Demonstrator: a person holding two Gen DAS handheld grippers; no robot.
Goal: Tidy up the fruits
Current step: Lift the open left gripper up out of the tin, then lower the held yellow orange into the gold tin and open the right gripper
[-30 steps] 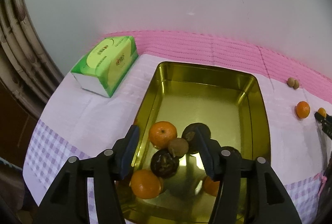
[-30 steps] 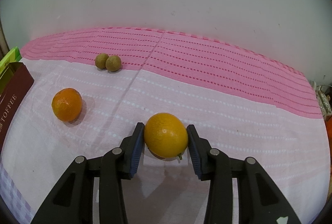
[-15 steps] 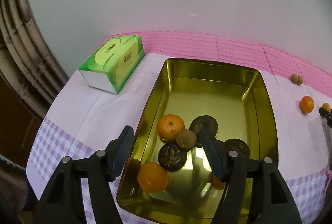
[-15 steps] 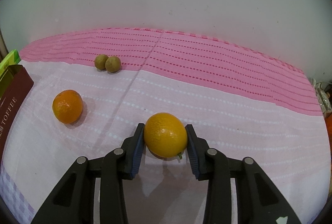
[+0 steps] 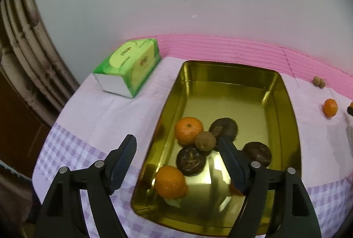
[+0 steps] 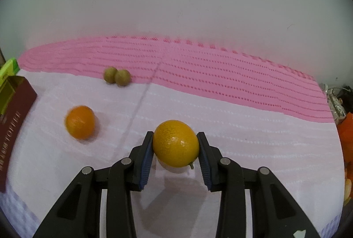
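The left gripper point(image 5: 176, 155) jaws have just been opening and are now spread wide above the gold tin point(image 5: 284, 92); nothing is pinched between them. A small brown fruit point(image 5: 205, 141) is seen lying free in the tin, touching a mandarin point(image 5: 188, 130) and the dark round fruits point(image 5: 224, 127), so a drop-off is judged as done. A second mandarin point(image 5: 169, 181) is seen near the tin's near wall. The left gripper is angled steeply down over the tin's near end, its left finger over the cloth, its right finger over the tin's inside. A green tissue pack point(image 5: 130, 66) is left of the tin.

The right gripper point(image 6: 175, 153) is pressed onto a yellow-orange citrus point(image 6: 175, 143), pads on both sides, angled down, just above the pink-white cloth point(image 6: 242, 119); the grasp is judged as made, transfer pending. A loose mandarin point(image 6: 79, 125) and two small brown fruits point(image 6: 117, 78) are on the cloth, not yet sorted.
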